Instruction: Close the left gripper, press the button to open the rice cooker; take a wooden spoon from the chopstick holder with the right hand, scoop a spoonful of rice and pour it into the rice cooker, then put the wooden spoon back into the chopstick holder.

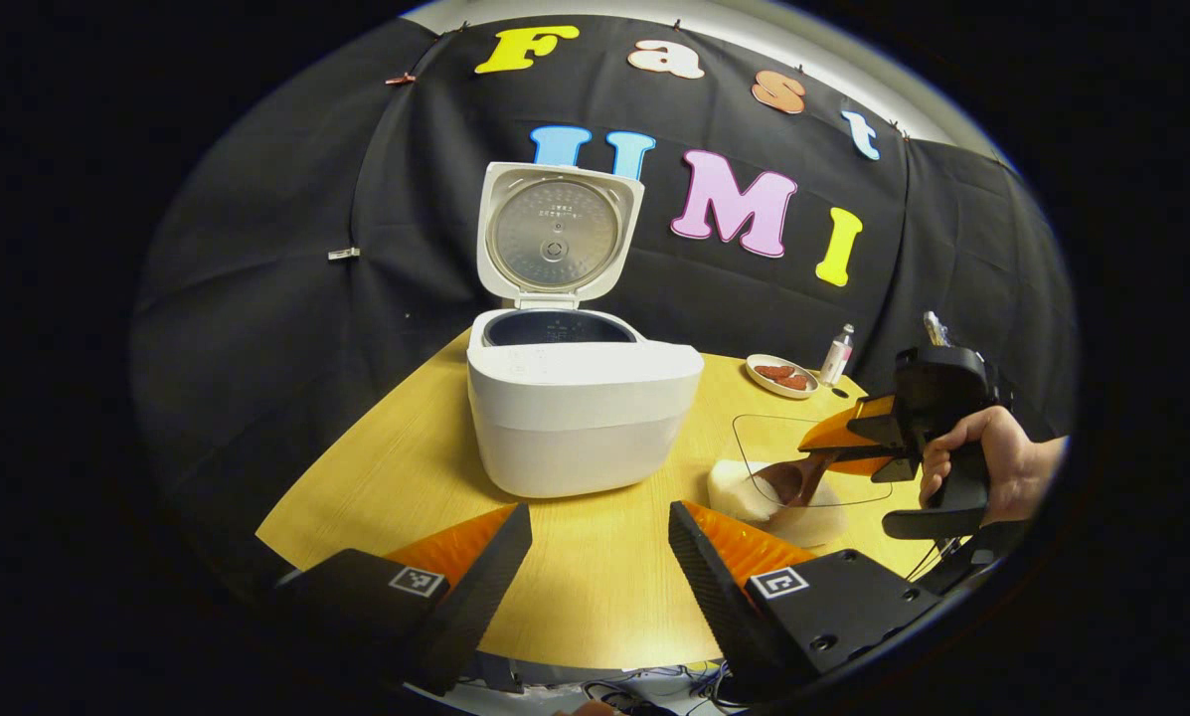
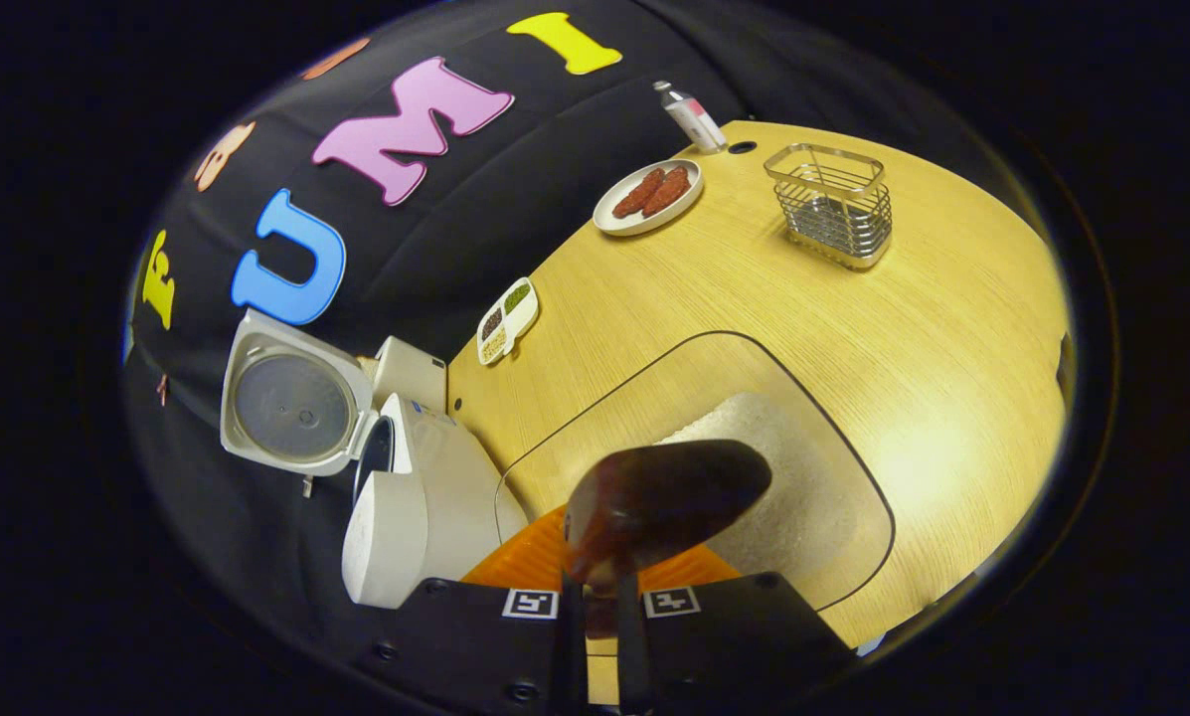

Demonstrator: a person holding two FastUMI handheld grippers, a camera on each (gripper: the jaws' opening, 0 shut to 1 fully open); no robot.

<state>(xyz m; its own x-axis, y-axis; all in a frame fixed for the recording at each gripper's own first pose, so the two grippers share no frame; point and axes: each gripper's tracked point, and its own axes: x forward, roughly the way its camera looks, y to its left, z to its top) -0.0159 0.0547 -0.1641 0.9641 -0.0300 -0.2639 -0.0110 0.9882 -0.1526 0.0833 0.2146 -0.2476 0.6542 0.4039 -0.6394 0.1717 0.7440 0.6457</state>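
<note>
Now, the cooker (image 1: 580,413) stands at centre on the table (image 1: 406,467), lid (image 1: 555,234) up at 12 o'clock; faint print on the lid cannot be read. At 6 o'clock the left gripper (image 1: 599,557) gapes wide, holding nothing. At 3 o'clock the right gripper (image 2: 599,597), in a hand (image 1: 987,462), pinches the spoon (image 2: 664,497) over the rice (image 2: 788,477). Its holder (image 2: 833,204) sits at 1 o'clock in the right gripper view.

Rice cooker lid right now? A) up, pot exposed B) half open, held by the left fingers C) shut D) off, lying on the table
A: the lid stands upright at the back of the cooker, with the dark pot open below it.
</note>
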